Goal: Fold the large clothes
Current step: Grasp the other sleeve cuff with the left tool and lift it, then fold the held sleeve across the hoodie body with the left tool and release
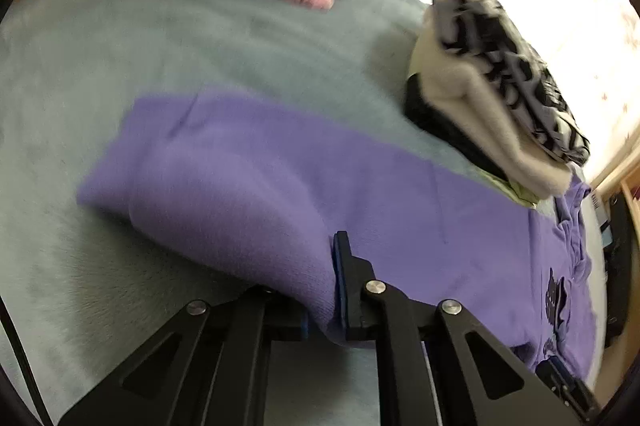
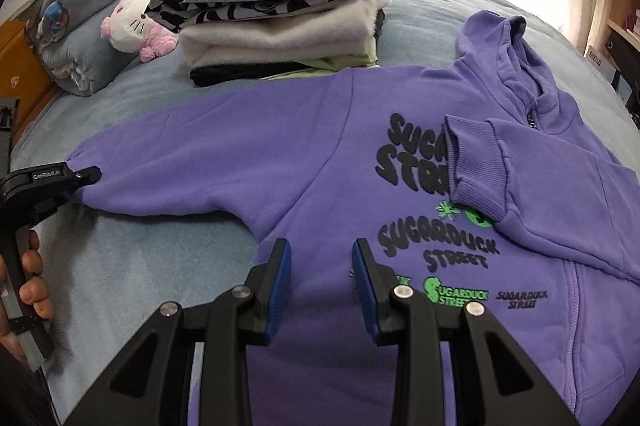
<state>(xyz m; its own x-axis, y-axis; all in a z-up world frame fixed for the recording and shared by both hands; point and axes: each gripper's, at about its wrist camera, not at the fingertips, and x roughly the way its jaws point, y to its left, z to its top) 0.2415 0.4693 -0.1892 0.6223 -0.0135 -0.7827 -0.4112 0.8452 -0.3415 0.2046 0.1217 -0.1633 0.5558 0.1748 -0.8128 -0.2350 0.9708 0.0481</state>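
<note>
A purple hoodie with dark and green lettering lies front up on the bed. One sleeve is folded across the chest, its ribbed cuff on the print. The other sleeve stretches out to the left. My left gripper is shut on that sleeve's end. In the left wrist view the purple sleeve bunches between the left gripper's fingers and hides one of them. My right gripper stands open just above the hoodie's lower body, and nothing is pinched between its blue pads.
A stack of folded clothes, a black-and-white print on top, sits just beyond the hoodie's shoulder. A white and pink plush toy and rolled blankets lie at the bed's head. A hand holds the left gripper's handle. Grey-blue bedspread surrounds the hoodie.
</note>
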